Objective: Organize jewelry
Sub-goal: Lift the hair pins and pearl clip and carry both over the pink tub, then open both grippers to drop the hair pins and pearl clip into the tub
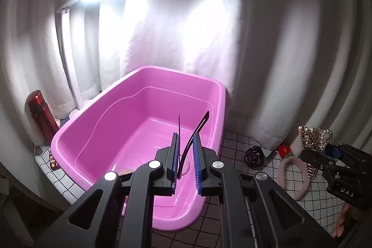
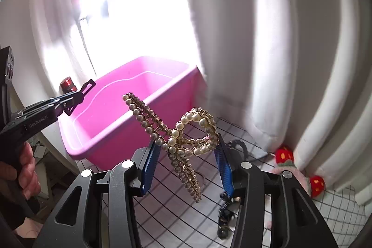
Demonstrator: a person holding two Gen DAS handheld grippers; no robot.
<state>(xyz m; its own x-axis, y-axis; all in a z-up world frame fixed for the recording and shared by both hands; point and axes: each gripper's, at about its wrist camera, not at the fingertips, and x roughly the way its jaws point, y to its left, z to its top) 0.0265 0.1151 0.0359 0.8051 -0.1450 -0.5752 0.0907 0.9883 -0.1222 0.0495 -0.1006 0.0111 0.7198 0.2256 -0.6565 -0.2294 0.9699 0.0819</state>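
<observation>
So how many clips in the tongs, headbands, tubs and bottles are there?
Held clips: 2 (dark slim clip, pearl claw clip)
Pink headband: 1
Pink tub: 1
Red bottle: 1
Total: 5

I note a red bottle (image 1: 40,113) standing upright before the white curtain (image 1: 279,50), on the bench's grid-patterned cloth (image 1: 234,143).
</observation>
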